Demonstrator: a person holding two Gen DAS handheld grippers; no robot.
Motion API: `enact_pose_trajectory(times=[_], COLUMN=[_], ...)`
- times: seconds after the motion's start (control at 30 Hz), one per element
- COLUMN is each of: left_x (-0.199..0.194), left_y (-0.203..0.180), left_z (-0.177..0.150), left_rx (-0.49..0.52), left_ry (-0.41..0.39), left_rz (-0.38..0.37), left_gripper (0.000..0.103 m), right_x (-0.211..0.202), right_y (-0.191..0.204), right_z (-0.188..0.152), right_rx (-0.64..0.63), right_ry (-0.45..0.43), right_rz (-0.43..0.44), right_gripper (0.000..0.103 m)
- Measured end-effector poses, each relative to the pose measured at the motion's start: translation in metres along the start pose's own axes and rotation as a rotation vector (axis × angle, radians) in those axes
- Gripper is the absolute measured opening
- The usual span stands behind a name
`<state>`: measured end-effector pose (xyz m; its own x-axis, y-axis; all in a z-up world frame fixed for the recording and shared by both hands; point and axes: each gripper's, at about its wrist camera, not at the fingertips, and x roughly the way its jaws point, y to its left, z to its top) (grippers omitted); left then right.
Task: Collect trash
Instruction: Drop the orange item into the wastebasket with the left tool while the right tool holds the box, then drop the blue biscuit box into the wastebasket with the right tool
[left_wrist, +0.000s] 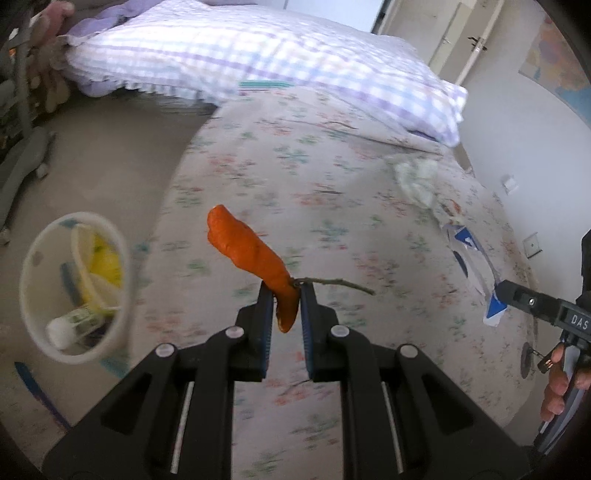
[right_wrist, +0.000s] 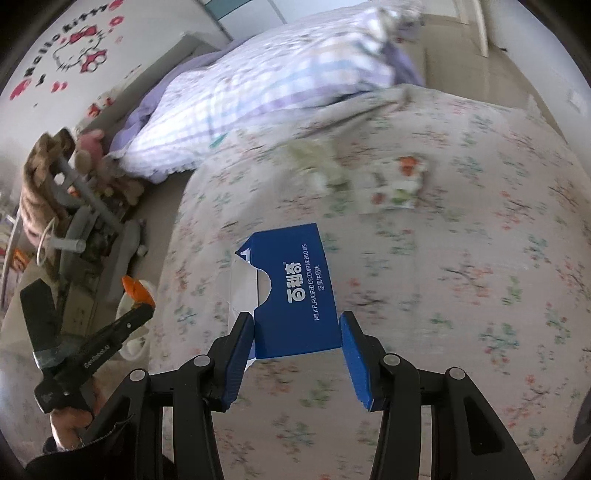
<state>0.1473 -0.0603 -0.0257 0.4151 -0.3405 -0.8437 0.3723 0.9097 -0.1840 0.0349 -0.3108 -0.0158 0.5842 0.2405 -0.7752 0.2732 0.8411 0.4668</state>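
Note:
My left gripper (left_wrist: 286, 291) is shut on an orange peel (left_wrist: 251, 251) with a thin twig at the pinch, and holds it above the bed's left edge. A white trash bin (left_wrist: 74, 288) with wrappers and a small bottle stands on the floor to the left. My right gripper (right_wrist: 297, 321) stands around a blue and white biscuit box (right_wrist: 295, 291) over the floral bed; the left pad touches the box, the right pad looks slightly apart. The box also shows in the left wrist view (left_wrist: 476, 269), with the right gripper (left_wrist: 498, 291) at its near end.
A crumpled tissue (left_wrist: 415, 177) lies on the floral bedspread (left_wrist: 332, 192), and a flower-print packet (right_wrist: 397, 188) lies beyond the box. A checked pillow (left_wrist: 258, 55) lies at the head of the bed. Soft toys and a grey frame (right_wrist: 74, 192) stand on the floor left.

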Motion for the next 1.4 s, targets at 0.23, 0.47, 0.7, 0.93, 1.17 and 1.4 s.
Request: enact_pose_trajectory(times=[0.23,0.47,0.7,0.93,1.17,1.4], left_x=[-0.017,-0.026,-0.021,-0.021,-0.04,-0.052], left_y=[0.055,0.114,0.158,0.182,0.196,0.214], left_z=[-0.004,-0.004,-0.007,-0.004,-0.014,-0.033], left_rx=[-0.075,-0.162,-0.217,-0.228,-0.248,-0.235], left_ry=[-0.008,-0.018,-0.021,-0.046,-0.069,-0.027], left_rz=[0.055,0.14,0.194,0.205,0.294,0.38], left_gripper=[0.016,0.016,0.016,0.06,0.083,0.096], right_x=[0.025,0.05,0.076,0.098,0.119,0.147], right_y=[0.054,0.09,0.125,0.157,0.193,0.229], right_z=[-0.001,-0.002,-0.006,-0.011,-0.021,-0.03], right_rx=[-0.07,-0.13,-0.18,-0.227,-0.267,-0.299], right_ry=[0.025,0.049,0.075,0.093,0.114,0.146], right_rz=[0.037,0.056,0.065,0.082,0.108,0.149], right_gripper=[0.049,0.049,0.049,0.049,0.049,0.049])
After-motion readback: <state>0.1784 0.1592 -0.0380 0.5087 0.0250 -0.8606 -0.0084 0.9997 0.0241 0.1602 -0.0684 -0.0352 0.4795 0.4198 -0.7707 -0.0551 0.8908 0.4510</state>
